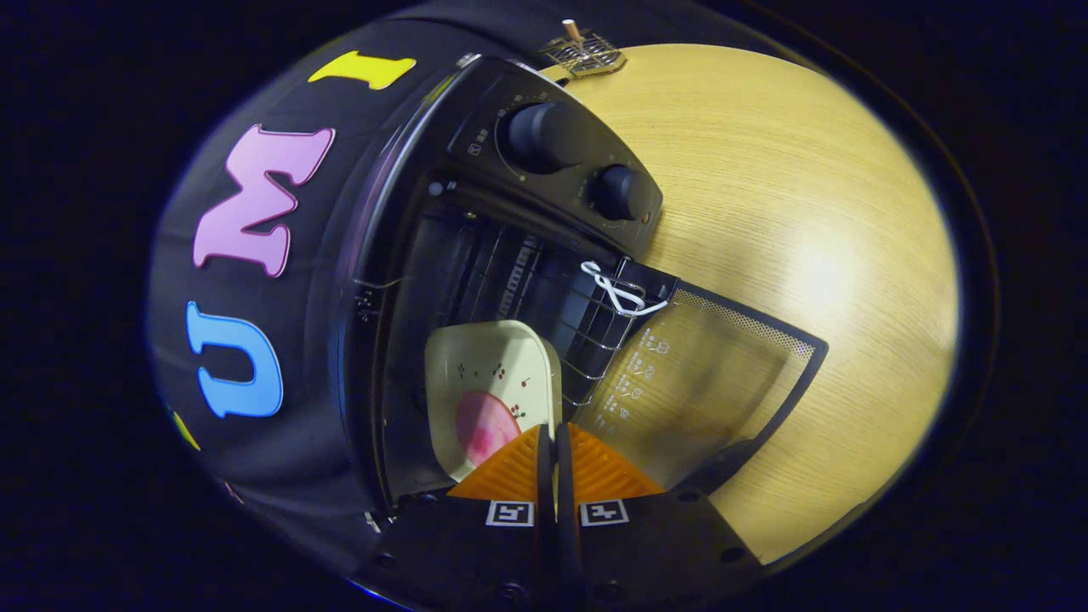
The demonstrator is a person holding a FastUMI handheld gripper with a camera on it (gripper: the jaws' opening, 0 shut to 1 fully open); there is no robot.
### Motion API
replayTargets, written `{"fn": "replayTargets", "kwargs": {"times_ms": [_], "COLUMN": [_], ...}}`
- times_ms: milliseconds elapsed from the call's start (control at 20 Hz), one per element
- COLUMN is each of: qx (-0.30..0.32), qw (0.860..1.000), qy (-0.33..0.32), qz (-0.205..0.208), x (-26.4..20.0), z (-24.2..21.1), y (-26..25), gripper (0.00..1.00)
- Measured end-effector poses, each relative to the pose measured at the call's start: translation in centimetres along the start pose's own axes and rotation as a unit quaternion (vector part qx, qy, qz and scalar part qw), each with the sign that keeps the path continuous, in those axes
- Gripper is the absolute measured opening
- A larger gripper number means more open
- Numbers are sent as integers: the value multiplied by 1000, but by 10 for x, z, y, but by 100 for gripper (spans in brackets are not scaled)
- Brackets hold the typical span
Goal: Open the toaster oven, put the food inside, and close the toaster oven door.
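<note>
I see the toaster oven (476,280) standing with its back to the booth wall, at the far edge of the wooden table (790,212); the whole view is rolled over, so it looks tipped. Its glass door (697,382) hangs fully open, lying flat out over the table towards me, with small printed marks along the pane. Inside the dark cavity a wire rack (586,331) is slid part-way out, and a white cord (616,291) is looped on its front bar.

The food sits on a pale square plate (493,382) with small cherry prints: a round pink piece (483,429) lies on the near part of the plate. The plate is at the oven's mouth, on the rack as far as I can tell, tilted in my view.

My gripper (555,442) has its fingers clenched on the plate's near rim, pressed so close that barely a slit shows between them.

Further right, two black knobs (586,161) sit on the oven's control panel. Beyond them, at the far edge of the table, lies a small wire grid (585,53) with a wooden handle.
</note>
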State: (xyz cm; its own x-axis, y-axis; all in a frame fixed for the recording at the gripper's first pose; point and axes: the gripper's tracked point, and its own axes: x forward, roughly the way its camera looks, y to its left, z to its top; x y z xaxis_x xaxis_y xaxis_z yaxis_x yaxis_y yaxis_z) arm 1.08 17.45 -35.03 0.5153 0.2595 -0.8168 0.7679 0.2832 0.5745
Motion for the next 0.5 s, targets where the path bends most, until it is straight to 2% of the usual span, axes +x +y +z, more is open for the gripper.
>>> {"fn": "replayTargets", "kwargs": {"times_ms": [200, 500], "qx": [86, 140], "qw": [996, 989], "qy": [-30, -50], "qz": [-13, -26], "x": [12, 23], "z": [4, 0], "y": [9, 14], "gripper": [6, 6]}}
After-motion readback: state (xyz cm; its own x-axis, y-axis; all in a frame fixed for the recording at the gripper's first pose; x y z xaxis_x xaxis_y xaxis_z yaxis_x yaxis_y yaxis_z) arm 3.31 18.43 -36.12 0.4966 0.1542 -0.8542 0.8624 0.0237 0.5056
